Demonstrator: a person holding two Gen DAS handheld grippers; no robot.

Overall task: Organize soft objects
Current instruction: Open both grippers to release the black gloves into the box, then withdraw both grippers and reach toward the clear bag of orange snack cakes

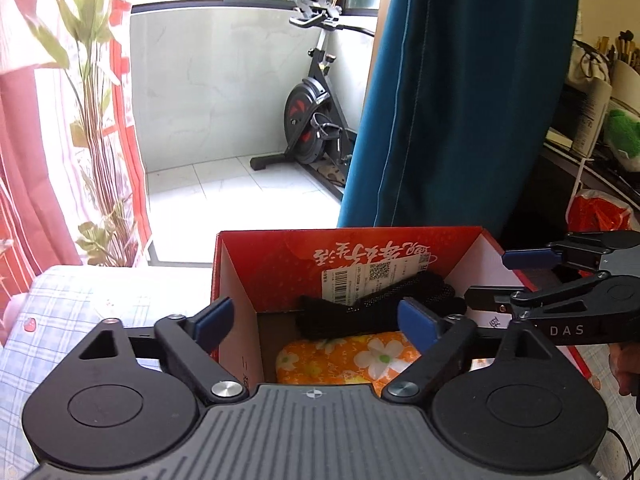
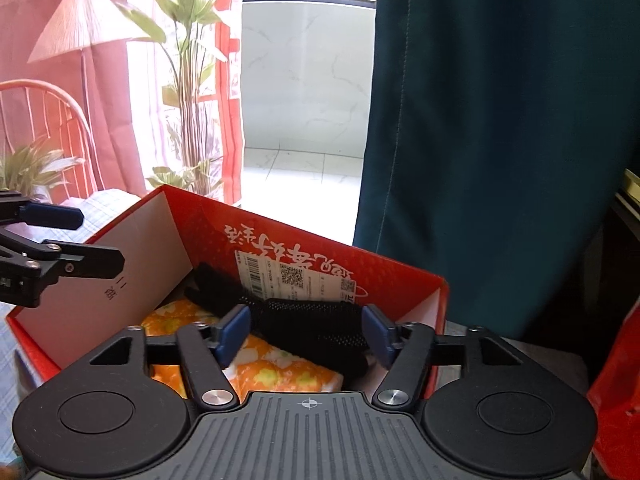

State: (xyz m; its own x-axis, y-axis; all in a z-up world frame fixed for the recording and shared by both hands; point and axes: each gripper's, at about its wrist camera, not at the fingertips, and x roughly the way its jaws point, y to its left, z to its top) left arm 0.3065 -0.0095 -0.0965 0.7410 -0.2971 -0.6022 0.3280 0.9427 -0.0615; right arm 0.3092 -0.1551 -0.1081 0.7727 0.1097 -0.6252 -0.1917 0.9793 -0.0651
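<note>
Left gripper (image 1: 314,322), black body with blue pads, sits nearest the lens in the left wrist view; jaws spread wide, nothing between the pads, held over the near edge of the box. Left blue pad is outside the box's left wall, right pad over the interior.

Right gripper (image 2: 306,334), same black-and-blue build, jaws apart too, less wide, pads not pressing anything; black fabric lies below and between them. It also shows at the right edge of the left wrist view (image 1: 532,276), over the box's right wall.

Open red cardboard box with white inner walls (image 1: 400,252) stands on a pale blue checked cloth (image 1: 80,300). White barcode label (image 2: 296,276) stuck on the inner far wall.

Inside: orange floral-print folded cloth (image 1: 340,356) flat on the bottom; black knitted fabric bundle (image 1: 376,304) lying on top of it, toward the far wall.

Behind: teal curtain (image 1: 460,100), black exercise bike (image 1: 316,108), red-striped curtain (image 1: 24,140), tall green plant (image 2: 192,80).
</note>
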